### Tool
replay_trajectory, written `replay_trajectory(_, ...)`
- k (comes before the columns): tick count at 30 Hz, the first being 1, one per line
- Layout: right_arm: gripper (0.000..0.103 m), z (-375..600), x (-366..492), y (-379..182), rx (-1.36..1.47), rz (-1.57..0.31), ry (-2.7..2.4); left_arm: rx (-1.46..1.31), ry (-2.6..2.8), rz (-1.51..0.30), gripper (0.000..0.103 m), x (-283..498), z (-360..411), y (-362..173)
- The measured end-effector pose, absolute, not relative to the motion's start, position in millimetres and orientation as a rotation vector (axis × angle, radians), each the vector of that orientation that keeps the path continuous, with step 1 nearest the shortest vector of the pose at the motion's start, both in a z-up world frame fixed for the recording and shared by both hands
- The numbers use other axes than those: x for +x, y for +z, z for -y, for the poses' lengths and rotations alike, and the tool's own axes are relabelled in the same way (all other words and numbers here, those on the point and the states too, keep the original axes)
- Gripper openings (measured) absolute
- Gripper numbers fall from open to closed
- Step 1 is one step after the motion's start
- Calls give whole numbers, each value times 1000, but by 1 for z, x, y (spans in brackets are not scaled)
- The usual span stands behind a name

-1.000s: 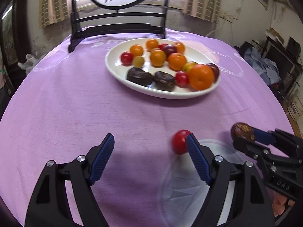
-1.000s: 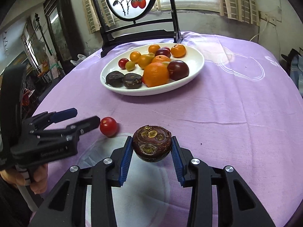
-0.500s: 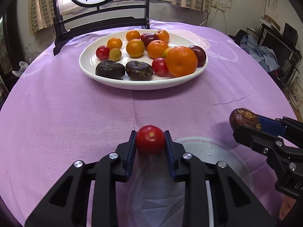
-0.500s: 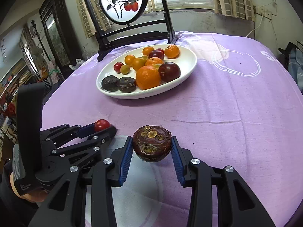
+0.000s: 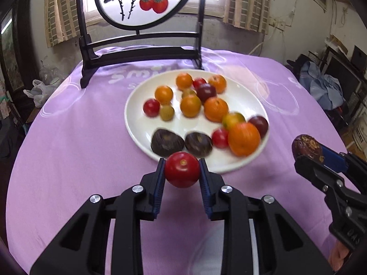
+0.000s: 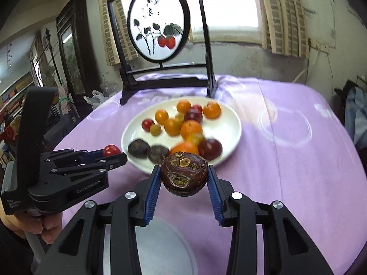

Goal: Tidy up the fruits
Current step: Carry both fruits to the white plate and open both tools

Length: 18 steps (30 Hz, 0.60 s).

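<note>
The left hand-held gripper [image 5: 182,171] clamps a glossy red tomato [image 5: 182,169] above the purple-clothed table [image 5: 68,142]; the right hand-held gripper [image 6: 183,180] clamps a rough, dark mangosteen [image 6: 184,176]. Beyond both, a white oval plate [image 5: 140,123] carries round fruits, a framed screen [image 5: 142,2] farther back.

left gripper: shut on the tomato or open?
Shut. The left gripper clamps the red tomato between both pads, lifted off the purple tablecloth.

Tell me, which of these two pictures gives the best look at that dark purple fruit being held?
The right wrist view. The dark purple fruit sits front and centre, sharp, between the right gripper fingers, its brown patches plain. The left wrist view shows it only small, side-on, at the right edge.
</note>
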State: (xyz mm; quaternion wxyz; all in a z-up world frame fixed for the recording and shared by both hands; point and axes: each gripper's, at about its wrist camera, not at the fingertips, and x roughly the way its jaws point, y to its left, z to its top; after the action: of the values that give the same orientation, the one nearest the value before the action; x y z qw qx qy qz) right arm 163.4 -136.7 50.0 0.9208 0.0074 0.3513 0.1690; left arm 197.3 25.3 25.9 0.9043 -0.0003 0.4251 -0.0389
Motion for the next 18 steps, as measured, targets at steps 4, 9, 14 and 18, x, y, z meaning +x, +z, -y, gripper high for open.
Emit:
replay_trajectory(4,41,119,194,56,-18,-704,355,8,-36,-878,28,230,-28,28)
replay_trajectory(9,41,105,230,45,-46,-725,327,1,19,-897,28,263,-35,16)
replay_trajectory(14,41,102,254,27,-50,-767,301,3,43,-916,28,278,-38,2)
replay_trajectory(18,56,101,260,22,-61,-761,269,-11,51,-906,34,282,-35,-1)
